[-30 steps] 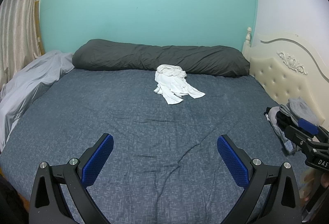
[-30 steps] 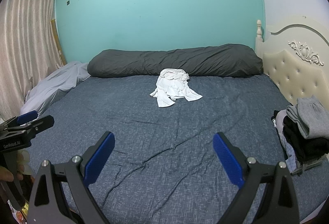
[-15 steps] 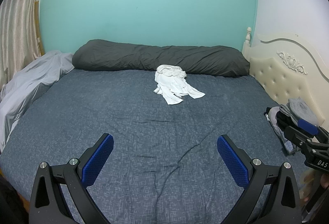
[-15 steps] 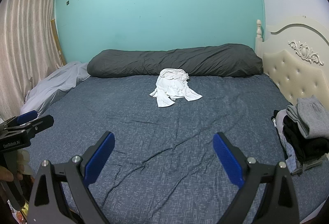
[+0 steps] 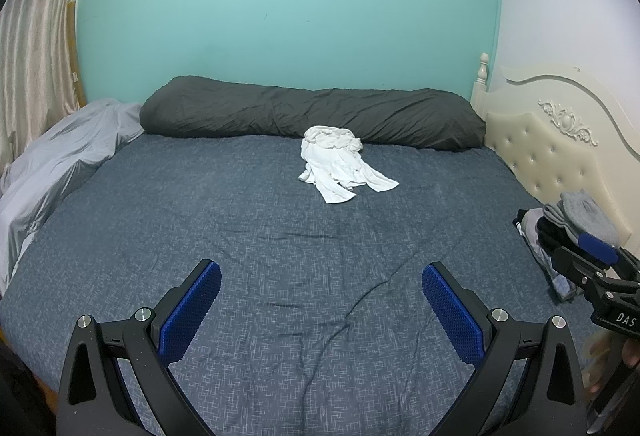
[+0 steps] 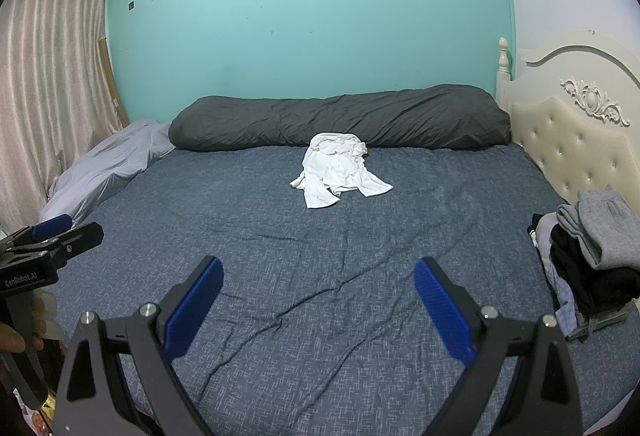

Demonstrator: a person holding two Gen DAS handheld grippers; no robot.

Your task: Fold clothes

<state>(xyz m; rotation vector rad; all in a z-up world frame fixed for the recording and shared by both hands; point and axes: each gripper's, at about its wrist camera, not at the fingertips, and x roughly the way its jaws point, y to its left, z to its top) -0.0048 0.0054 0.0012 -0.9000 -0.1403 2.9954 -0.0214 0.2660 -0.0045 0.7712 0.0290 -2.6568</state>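
— Where do we stand with the folding?

— We haven't started, by the look of it. The white garment [image 5: 340,165] lies crumpled at the far middle of the bed [image 5: 280,236], its top just against the long dark bolster [image 5: 312,111] by the teal wall. Nothing is touching it.

— And our grippers?

— Both hover over the near edge of the bed, well apart from the garment. The left gripper [image 5: 320,276] has its blue pads spread wide with only bare sheet between them; the right gripper [image 6: 318,272] is spread just the same and holds nothing. We'd guess they sit wide so each can close on a corner of cloth once we reach in.

— What's that heap on the right?

— A stack of grey and dark clothes [image 6: 592,260] at the right edge, beside the cream headboard [image 6: 576,139] — likely our pile, kept out of the working space. A pale grey sheet [image 5: 60,163] is bunched at the far left.

— Next move?

— Reach both grippers far forward, and spread the garment flat on the open sheet.
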